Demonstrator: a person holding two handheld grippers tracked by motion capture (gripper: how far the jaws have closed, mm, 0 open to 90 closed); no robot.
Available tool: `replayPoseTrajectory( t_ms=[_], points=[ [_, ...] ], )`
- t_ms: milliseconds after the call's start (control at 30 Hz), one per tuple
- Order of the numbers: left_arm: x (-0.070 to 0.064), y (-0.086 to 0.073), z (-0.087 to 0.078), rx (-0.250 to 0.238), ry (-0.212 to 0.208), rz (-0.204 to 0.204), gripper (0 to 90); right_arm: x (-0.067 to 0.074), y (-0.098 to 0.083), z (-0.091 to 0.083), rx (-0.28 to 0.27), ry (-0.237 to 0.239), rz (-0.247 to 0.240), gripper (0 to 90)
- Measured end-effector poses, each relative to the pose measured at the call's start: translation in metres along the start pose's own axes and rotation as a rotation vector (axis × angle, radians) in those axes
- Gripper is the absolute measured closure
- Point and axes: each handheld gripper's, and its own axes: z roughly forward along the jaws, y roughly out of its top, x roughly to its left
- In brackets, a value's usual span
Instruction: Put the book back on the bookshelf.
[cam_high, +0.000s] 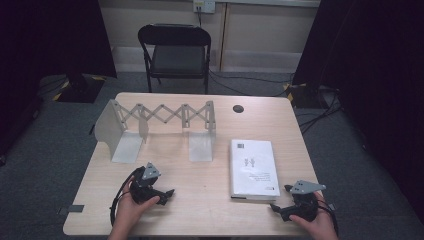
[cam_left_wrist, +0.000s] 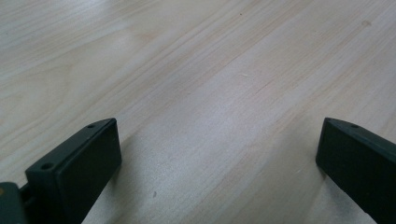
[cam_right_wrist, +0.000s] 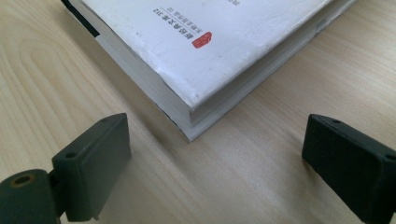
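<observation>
A white book (cam_high: 253, 167) lies flat on the right half of the wooden table (cam_high: 210, 200). A grey metal expanding book rack (cam_high: 160, 127) stands at the back left, with upright plates joined by a scissor lattice. My left gripper (cam_high: 169, 192) rests on the table near the front left, open, and its jaws frame bare wood (cam_left_wrist: 215, 140). My right gripper (cam_high: 276, 207) lies at the front right, open, pointing at the book's near corner (cam_right_wrist: 189, 114), which sits a short way ahead of the jaws without touching them.
A black folding chair (cam_high: 175, 50) stands beyond the table's far edge. A round cable hole (cam_high: 238, 108) sits at the back of the table. Dark curtains hang on both sides, and cables run across the grey floor.
</observation>
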Motion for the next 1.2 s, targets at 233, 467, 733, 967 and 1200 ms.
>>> replayPoseTrajectory(
  t_ms=[233,467,733,967,1200],
  points=[
    [-0.001,0.002,-0.002,0.022,-0.011,-0.002,0.0,0.0,0.0,0.0,-0.004,-0.012,0.008,9.1],
    [-0.009,0.009,-0.005,0.029,-0.057,0.014,21.3,0.001,-0.001,-0.001,-0.014,-0.02,0.015,13.1],
    [-0.028,0.022,-0.007,0.055,-0.11,0.063,20.5,0.001,0.0,-0.003,-0.014,-0.022,0.02,18.5],
    [-0.05,0.042,-0.012,0.035,-0.197,0.092,19.2,0.0,0.001,-0.003,-0.016,-0.025,0.021,23.7],
    [-0.067,0.055,-0.008,0.061,-0.231,0.156,19.2,0.0,0.004,-0.002,-0.012,-0.019,0.01,29.5]
  ],
)
